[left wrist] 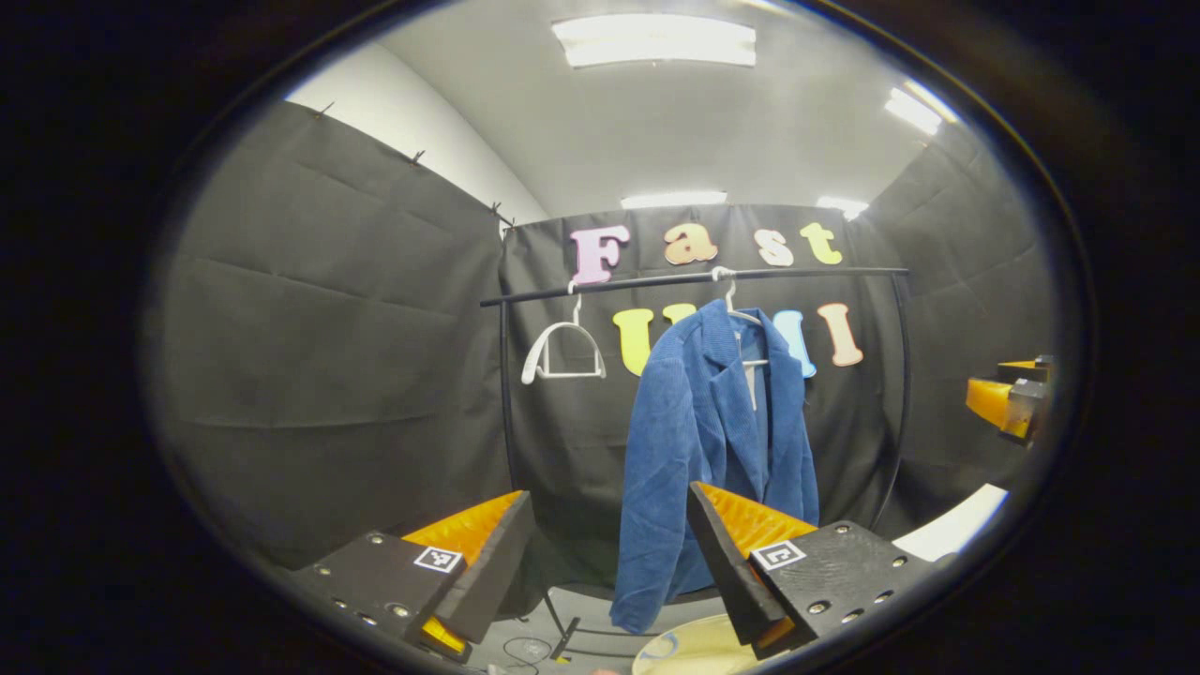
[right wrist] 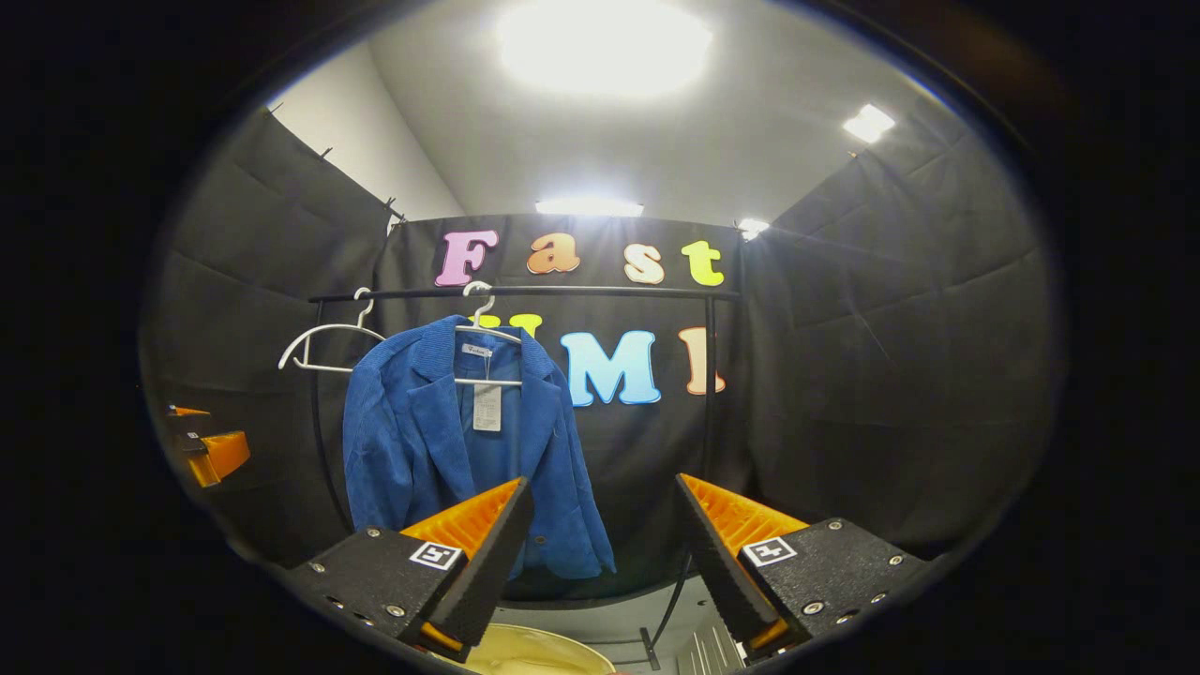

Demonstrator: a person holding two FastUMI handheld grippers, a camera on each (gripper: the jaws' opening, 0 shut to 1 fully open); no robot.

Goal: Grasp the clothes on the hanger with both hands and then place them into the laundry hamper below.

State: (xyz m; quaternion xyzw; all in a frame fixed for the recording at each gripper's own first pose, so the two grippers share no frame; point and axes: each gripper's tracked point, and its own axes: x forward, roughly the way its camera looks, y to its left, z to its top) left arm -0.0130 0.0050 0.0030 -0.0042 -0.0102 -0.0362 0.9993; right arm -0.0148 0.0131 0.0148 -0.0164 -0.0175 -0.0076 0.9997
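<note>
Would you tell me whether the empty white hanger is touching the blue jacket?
Apart: the left gripper view shows bare backdrop between the empty hanger and the blue jacket.

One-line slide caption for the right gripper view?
Open right gripper faces a blue jacket on its hanger, beside an empty hanger.

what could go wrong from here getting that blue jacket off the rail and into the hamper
1. The blue jacket hangs on a white hanger; pulling down may drag the hanger off the rail.
2. The empty hanger hangs close beside it and could get knocked.
3. Both grippers, left gripper and right gripper, are open and far off.
</note>
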